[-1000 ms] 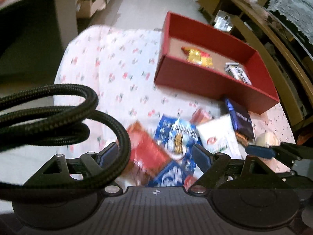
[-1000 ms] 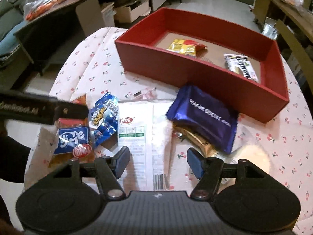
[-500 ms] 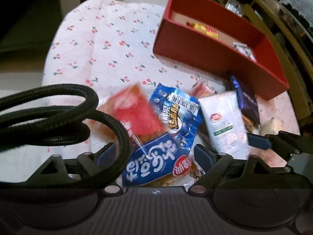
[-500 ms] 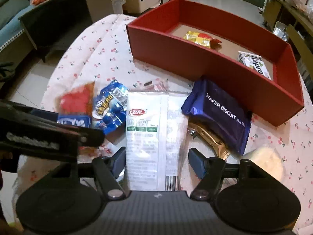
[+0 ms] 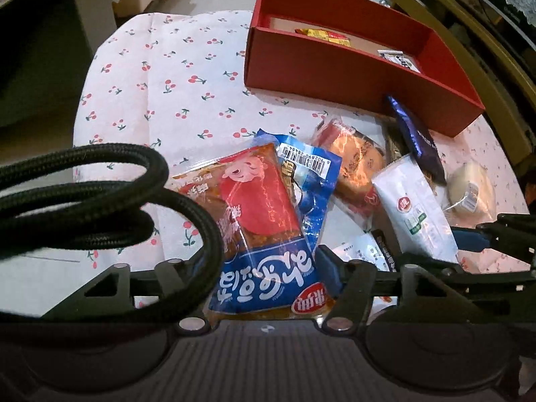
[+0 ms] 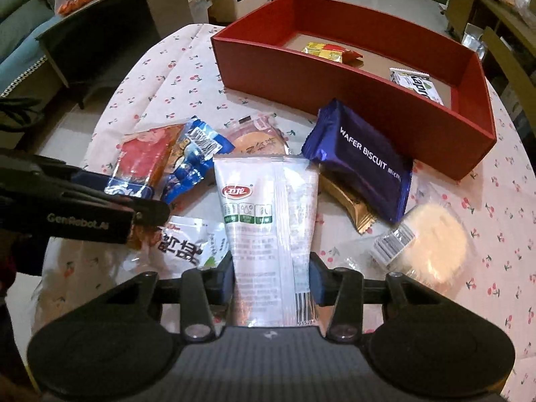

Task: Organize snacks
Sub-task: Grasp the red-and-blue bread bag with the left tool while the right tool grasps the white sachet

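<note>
My left gripper (image 5: 268, 268) is shut on a red-and-blue snack packet (image 5: 258, 227), which also shows in the right wrist view (image 6: 140, 164). My right gripper (image 6: 271, 274) is shut on a white packet (image 6: 268, 234) with a red logo, also seen in the left wrist view (image 5: 412, 207). A red box (image 6: 335, 100) at the far side holds a yellow packet (image 6: 328, 52) and a white bar (image 6: 415, 85). A purple wafer biscuit pack (image 6: 361, 160) lies in front of the box.
On the cherry-print tablecloth (image 5: 174, 77) lie a blue packet (image 5: 308, 174), a round cake in clear wrap (image 6: 432, 241), a gold packet (image 6: 348, 201), an orange cake packet (image 5: 355, 167) and a white bag with black writing (image 6: 187, 244). A black cable (image 5: 100, 194) loops at left. Furniture surrounds the table.
Both grippers have closed in from open. The left now grips the red-and-blue packet. The right has moved down and forward and now grips the white packet.
</note>
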The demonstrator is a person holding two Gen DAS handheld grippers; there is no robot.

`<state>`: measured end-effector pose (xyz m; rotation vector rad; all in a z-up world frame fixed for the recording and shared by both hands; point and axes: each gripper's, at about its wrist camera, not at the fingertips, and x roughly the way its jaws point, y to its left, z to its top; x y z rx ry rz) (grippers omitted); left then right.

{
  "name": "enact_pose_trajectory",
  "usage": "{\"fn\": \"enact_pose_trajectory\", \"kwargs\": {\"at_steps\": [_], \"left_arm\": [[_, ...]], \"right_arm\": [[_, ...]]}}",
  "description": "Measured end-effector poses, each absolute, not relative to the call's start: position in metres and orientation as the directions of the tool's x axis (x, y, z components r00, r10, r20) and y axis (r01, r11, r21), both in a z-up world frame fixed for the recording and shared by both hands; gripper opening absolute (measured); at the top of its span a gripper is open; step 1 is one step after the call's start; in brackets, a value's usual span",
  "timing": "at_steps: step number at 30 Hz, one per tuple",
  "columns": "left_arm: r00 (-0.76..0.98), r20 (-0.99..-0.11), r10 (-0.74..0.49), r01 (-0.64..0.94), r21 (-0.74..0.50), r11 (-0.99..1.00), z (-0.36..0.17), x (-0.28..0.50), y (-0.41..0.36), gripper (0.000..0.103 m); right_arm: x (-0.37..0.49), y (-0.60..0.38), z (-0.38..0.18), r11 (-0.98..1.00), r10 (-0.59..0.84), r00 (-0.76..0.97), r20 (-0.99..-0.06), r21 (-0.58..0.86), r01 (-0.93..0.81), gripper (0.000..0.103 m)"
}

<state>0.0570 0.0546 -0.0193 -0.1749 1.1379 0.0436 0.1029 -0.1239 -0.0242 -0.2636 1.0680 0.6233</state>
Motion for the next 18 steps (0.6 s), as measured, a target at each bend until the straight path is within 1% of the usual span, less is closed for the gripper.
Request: {"fn": "enact_pose_trajectory", "kwargs": {"at_steps": [2,4,6,8,10,11,12,13,18], "left_arm": [[0.42,-0.906,-0.044,-0.131,-0.109,0.985,-0.021,0.062,0.054,0.077],[0.422,-0.906,-0.021,-0.132,-0.084,0.988,-0.022,0.068,0.052,0.081],[0.424,-0.906,-0.002,-0.127,-0.061,0.99,-0.024,0.071,0.05,0.081],[0.425,-0.905,0.012,-0.116,-0.041,0.992,-0.024,0.069,0.048,0.079],[0.428,-0.904,0.014,-0.101,-0.033,0.994,-0.023,0.065,0.048,0.071],[0.429,-0.903,0.008,-0.097,-0.037,0.995,-0.022,0.064,0.049,0.069],[0.432,-0.902,-0.003,-0.09,-0.047,0.995,-0.021,0.062,0.05,0.063],[0.435,-0.901,-0.009,-0.086,-0.052,0.995,-0.019,0.06,0.05,0.06],[0.455,-0.89,-0.03,-0.076,-0.072,0.994,-0.011,0.051,0.05,0.053]], "right_arm": [[0.105,-0.122,-0.025,0.802,0.336,0.336,-0.88,0.08,-0.592,0.062],[0.109,-0.12,-0.028,0.799,0.337,0.323,-0.884,0.088,-0.594,0.066],[0.113,-0.115,-0.032,0.795,0.333,0.322,-0.886,0.08,-0.601,0.068],[0.114,-0.113,-0.035,0.794,0.329,0.33,-0.885,0.069,-0.604,0.069],[0.114,-0.114,-0.033,0.795,0.333,0.329,-0.883,0.076,-0.602,0.064],[0.114,-0.117,-0.032,0.797,0.337,0.329,-0.882,0.081,-0.598,0.063],[0.112,-0.119,-0.031,0.8,0.34,0.331,-0.88,0.086,-0.594,0.061],[0.111,-0.121,-0.03,0.801,0.342,0.333,-0.879,0.087,-0.592,0.06],[0.103,-0.128,-0.014,0.805,0.373,0.358,-0.856,0.107,-0.584,0.058]]}}
